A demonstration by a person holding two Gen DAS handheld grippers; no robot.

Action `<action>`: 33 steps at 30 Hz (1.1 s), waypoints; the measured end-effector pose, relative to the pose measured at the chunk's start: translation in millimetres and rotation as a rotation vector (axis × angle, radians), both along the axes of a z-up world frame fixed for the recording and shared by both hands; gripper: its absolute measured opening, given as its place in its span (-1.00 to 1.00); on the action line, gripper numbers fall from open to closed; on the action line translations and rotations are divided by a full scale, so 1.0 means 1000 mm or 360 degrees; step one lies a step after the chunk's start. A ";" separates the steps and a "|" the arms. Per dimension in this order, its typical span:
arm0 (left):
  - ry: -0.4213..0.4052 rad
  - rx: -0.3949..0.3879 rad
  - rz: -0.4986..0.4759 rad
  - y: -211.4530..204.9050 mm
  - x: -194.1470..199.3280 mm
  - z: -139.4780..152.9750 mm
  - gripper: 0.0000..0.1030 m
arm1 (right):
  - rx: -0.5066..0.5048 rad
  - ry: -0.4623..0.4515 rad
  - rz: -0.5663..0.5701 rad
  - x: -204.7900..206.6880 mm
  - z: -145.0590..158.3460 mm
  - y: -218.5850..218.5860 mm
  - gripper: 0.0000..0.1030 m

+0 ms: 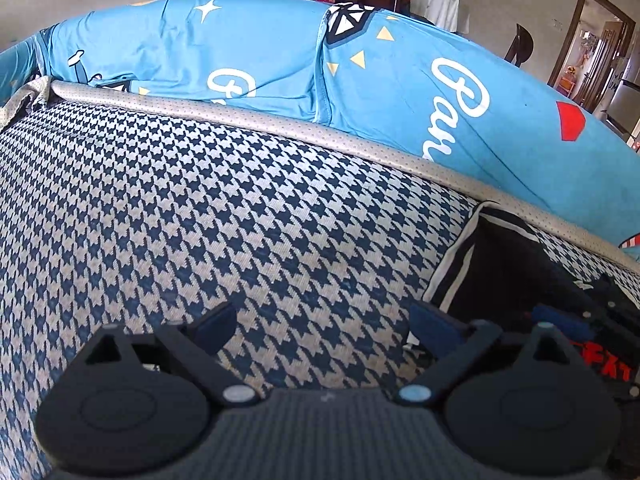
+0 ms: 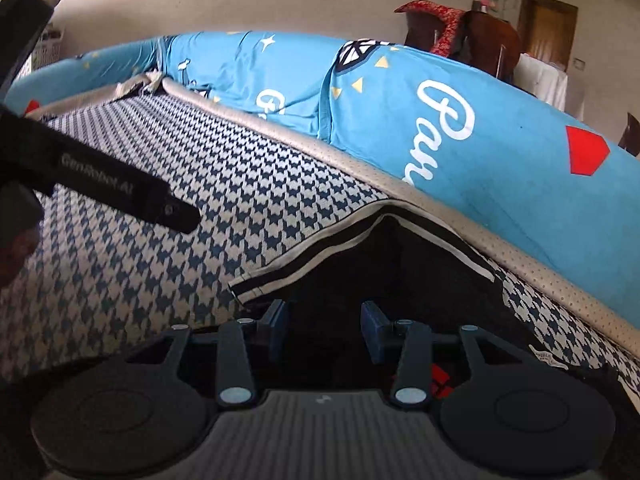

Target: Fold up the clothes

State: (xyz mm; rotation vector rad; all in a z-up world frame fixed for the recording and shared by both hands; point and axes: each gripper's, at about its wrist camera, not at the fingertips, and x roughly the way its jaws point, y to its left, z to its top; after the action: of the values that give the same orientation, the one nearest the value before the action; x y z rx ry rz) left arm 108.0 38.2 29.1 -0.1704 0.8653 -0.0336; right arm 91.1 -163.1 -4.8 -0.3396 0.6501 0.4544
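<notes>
A black garment (image 2: 400,272) with white-striped edges lies bunched on the houndstooth mat (image 2: 240,200), its folded corner peaking near the mat's grey border. A red print (image 2: 440,380) shows on it near the camera. My right gripper (image 2: 324,324) hovers low over the garment's near part, open, with only black cloth seen below its blue pads. In the left wrist view the same garment (image 1: 500,264) sits to the right. My left gripper (image 1: 324,322) is open over bare houndstooth mat (image 1: 200,200), left of the garment and apart from it.
A grey perforated border (image 1: 280,124) edges the mat. Beyond it lies a blue printed sheet (image 1: 400,80) with white lettering. Dark wooden chairs (image 2: 492,40) and a doorway (image 1: 592,52) stand behind. The left gripper's black housing (image 2: 120,188) crosses the left of the right wrist view.
</notes>
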 end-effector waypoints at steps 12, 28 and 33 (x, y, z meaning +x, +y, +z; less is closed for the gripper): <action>0.0057 0.0004 -0.0007 0.008 0.001 -0.010 0.89 | -0.0222 -0.0095 0.0154 -0.001 -0.013 0.014 -0.07; 0.0040 0.0013 0.0036 0.015 0.000 -0.007 0.89 | 0.0072 -0.0111 -0.0030 0.018 -0.005 0.020 -0.78; -0.0011 0.0050 0.0085 0.019 0.000 0.000 0.89 | 0.0567 -0.0066 -0.0189 0.041 0.021 0.012 -0.78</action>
State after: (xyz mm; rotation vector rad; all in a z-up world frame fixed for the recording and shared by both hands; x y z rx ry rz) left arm 108.2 57.3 28.7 -0.1640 0.8538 0.0292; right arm 132.2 -150.7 16.6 0.0268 0.5332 0.4391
